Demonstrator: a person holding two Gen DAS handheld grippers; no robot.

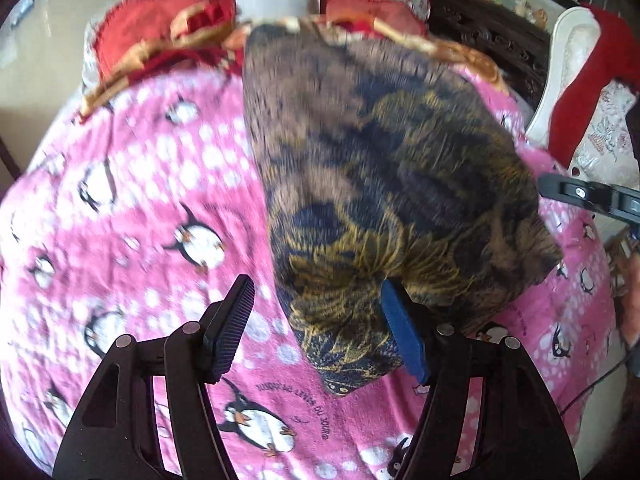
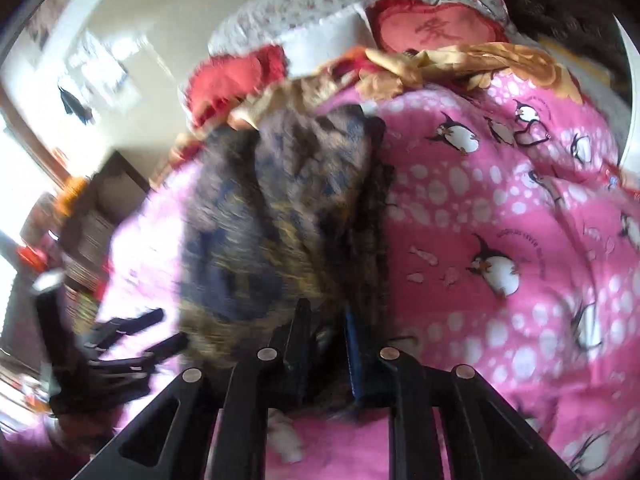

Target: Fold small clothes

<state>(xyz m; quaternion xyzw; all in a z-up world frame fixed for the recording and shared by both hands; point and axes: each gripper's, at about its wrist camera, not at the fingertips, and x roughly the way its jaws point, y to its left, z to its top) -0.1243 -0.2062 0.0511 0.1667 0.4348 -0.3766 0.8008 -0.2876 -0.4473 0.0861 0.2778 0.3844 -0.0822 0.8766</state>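
Left wrist view: your left gripper is hanging open over the patterned garment's near corner on the pink blanket — your right gripper, at 3 o'clock, is pinching its edge. It's looking partly folded, not finished.

A bed carries a pink penguin blanket. On it lies a dark patterned garment. Red cushions, somewhat blurred, seem to sit at its far end.

Pink penguin-print blanket on a bed, red cushions, cream wall, bright window light.
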